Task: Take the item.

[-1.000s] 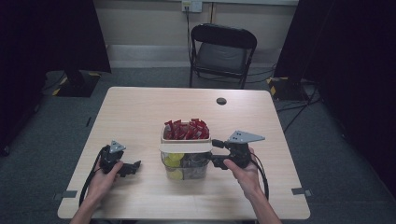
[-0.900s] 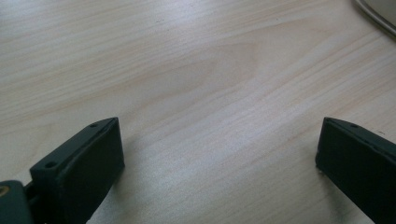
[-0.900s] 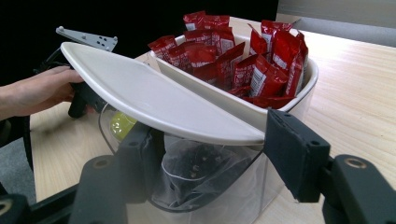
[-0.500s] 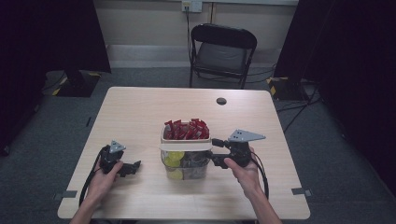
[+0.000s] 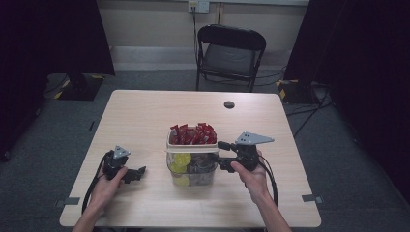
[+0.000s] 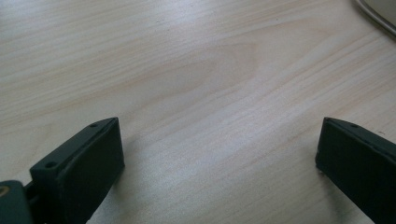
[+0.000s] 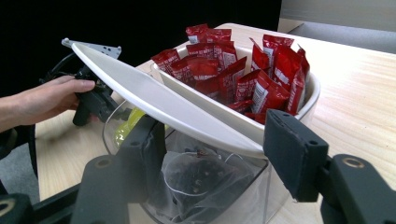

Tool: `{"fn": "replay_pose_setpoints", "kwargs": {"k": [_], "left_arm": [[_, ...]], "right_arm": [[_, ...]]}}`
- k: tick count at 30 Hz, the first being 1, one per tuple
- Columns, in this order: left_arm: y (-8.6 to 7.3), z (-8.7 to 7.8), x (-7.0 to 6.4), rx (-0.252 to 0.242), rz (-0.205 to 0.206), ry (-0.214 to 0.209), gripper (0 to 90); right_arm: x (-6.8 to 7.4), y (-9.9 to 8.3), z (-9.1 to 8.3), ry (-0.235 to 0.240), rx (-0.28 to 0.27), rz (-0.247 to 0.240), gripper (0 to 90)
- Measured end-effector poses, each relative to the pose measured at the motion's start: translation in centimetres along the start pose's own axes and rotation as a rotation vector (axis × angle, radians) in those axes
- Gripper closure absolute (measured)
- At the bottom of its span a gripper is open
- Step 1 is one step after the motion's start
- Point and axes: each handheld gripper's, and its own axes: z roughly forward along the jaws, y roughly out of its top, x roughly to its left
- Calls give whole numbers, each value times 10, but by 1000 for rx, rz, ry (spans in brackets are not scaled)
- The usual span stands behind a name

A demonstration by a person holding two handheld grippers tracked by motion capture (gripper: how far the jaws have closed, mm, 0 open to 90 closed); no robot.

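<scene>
Counter: pale wood counter (image 5: 145, 116) in a dark-curtained room, a folding chair (image 5: 231, 53) behind it and a small dark disc (image 5: 229, 104) near its far edge.
Container: clear bin (image 5: 192, 169) at the counter's middle holds yellow pieces and a bagged item; a white tray (image 7: 308, 100) of red packets (image 7: 243, 70) sits on its far half.
Lid: a white lid (image 7: 154, 100) lies tilted across the bin's near half, its edge between your right claw's jaws.
Right claw (image 7: 212, 154): jaws spread, astride the lid edge and bin rim, gripping nothing that you can confirm.
Left claw (image 6: 219, 154): released, jaws wide over bare wood, well left of the bin.
Risk 1: closing on lid and rim together would likely drag the whole bin.
Risk 2: lifting the tilted lid could nudge the tray and spill packets.
Risk 3: nothing steadies the bin; your left claw is too far off.
</scene>
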Motion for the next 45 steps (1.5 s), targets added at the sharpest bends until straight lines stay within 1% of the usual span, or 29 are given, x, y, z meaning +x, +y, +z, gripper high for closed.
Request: {"fn": "replay_pose_setpoints", "kwargs": {"k": [3, 7, 8, 18, 20, 23, 45], "left_arm": [[0, 0, 0, -1, -4, -1, 3], [0, 0, 0, 1, 3, 1, 3], [0, 0, 0, -1, -3, 0, 3], [0, 0, 0, 2, 1, 1, 3], [0, 0, 0, -1, -4, -1, 3], [0, 0, 0, 1, 3, 1, 3], [0, 0, 0, 0, -2, 0, 3]], "right_arm": [[0, 1, 2, 5, -3, -1, 399], [0, 2, 2, 10, -3, 2, 400], [0, 2, 2, 10, -3, 1, 401], [-1, 2, 1, 7, -4, 3, 411], [-1, 2, 1, 7, -5, 5, 413], [-1, 2, 1, 8, -5, 2, 416], [0, 2, -1, 7, -9, 3, 424]]}}
